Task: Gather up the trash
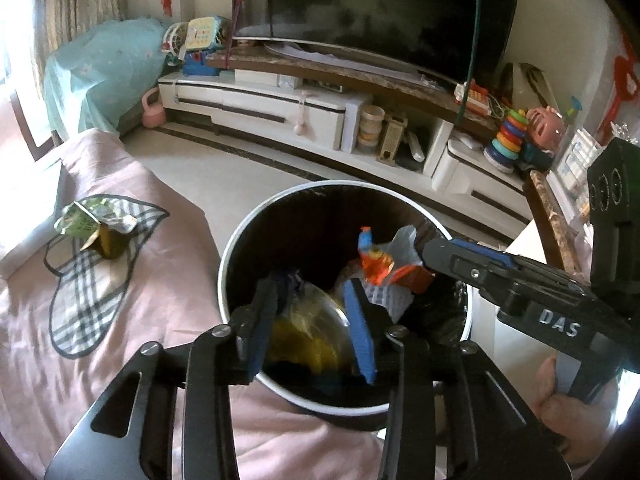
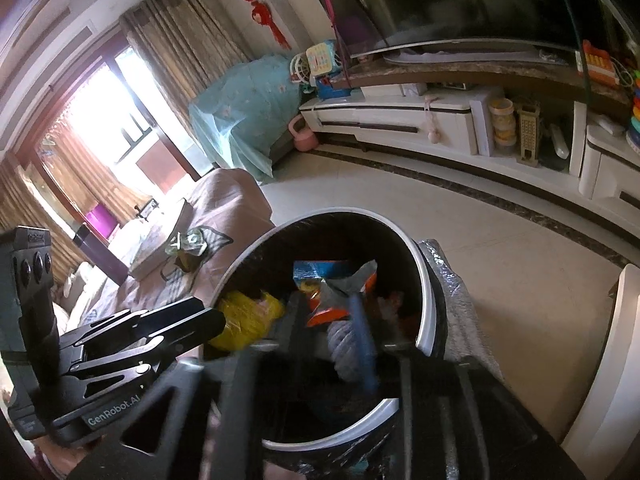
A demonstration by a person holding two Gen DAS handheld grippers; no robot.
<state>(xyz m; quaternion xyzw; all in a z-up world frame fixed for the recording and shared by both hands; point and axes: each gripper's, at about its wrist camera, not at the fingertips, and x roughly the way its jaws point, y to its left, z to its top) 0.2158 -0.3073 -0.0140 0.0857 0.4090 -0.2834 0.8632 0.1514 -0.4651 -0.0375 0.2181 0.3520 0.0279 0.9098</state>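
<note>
1. The trash left to collect is a crumpled green carton. It lies on the pink cover of the sofa, on a checked patch, well apart from the bin.
2. I judge that the carton is light and soft, already crushed, so it will bend under the pads. A hold across its folded top seems best, because the lower part looks rounder and may slip.
3. The trash bin is round with a white rim and a dark liner. It stands just beside the sofa cover.
4. Inside the bin are a yellow bag, an orange snack wrapper and some pale plastic; it looks about half full.
5. The left gripper hangs over the bin with its jaws partly apart and nothing between the pads.
6. The right gripper is also over the bin, partly open; the picture is blurred there, but it seems to hold nothing.
</note>
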